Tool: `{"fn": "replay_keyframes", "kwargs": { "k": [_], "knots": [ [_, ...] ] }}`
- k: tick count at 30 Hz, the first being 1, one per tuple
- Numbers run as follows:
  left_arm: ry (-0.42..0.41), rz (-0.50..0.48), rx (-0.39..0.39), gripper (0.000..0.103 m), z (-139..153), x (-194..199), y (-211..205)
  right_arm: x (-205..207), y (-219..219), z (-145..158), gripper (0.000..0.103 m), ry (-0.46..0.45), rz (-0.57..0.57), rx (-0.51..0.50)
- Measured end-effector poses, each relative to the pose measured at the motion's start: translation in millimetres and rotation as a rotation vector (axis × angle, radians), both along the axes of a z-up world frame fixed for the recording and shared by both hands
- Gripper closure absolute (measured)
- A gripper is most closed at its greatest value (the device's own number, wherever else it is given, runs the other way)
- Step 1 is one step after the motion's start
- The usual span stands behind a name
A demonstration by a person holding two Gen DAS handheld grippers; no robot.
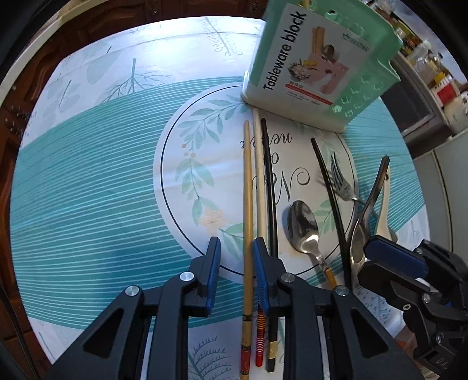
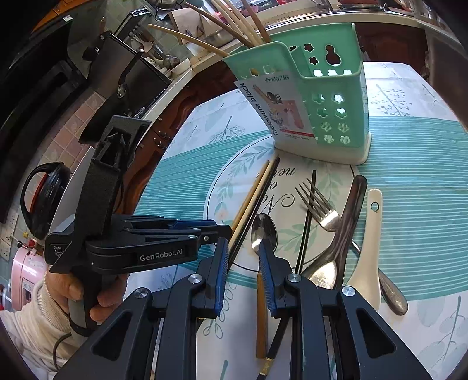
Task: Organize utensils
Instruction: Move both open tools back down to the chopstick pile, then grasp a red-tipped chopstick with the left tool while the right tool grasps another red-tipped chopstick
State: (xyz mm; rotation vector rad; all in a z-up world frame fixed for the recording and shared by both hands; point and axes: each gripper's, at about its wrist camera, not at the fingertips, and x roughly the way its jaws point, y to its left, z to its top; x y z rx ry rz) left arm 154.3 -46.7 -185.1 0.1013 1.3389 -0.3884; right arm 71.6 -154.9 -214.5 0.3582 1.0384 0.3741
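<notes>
Three chopsticks lie side by side on the round table (image 1: 87, 181) with its teal-striped, leaf-printed cloth: a tan wooden chopstick with a red patterned end (image 1: 248, 222), a cream chopstick with a red-and-yellow striped end (image 1: 259, 175) and a black chopstick with a gold band (image 1: 270, 190), their tips pointing toward 12 o'clock at the mint-green perforated plastic utensil holder (image 1: 368, 96) with its "Tableware block" label. The left gripper (image 1: 236, 273) hangs low over them, its blue-padded jaws moderately apart; the tan chopstick runs between the pads, touching neither as far as can be seen. At 3 o'clock from the chopsticks lies a steel spoon with an amber handle (image 1: 302, 226), then a second black chopstick (image 1: 330, 198), a steel fork (image 1: 342, 182), a large dark-handled metal spoon (image 1: 367, 210) and a white ceramic soup spoon (image 1: 384, 210), the last three overlapping. In the right wrist view the right gripper (image 2: 244, 276) hovers above the amber-handled spoon's neck, jaws moderately open and holding nothing. The holder stands upright at 12 o'clock, and several pale wooden chopsticks (image 2: 234, 23) already stick out of its rear compartment. At 9 o'clock the person's left hand (image 2: 84, 292) grips the handle of the other black tool.
</notes>
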Motion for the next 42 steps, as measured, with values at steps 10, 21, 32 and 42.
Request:
{"fn": "replay_keyframes", "kwargs": {
  "k": [10, 21, 32, 42],
  "knots": [
    [0.013, -0.062, 0.095, 0.081, -2, -11, -14, -4, 7, 4, 0.080, -0.005, 0.032, -0.010],
    [0.141, -0.071, 0.224, 0.065, -9, 37, -35, 15, 11, 21, 0.080, 0.027, 0.024, -0.012],
    [0.204, -0.123, 0.224, 0.098, -11, 35, -34, 26, 9, 43, 0.080, 0.060, 0.021, -0.046],
    [0.222, -0.023, 0.168, 0.099, -10, 14, 14, 69, 42, 6, 0.084, 0.286, 0.033, -0.062]
  ]
}}
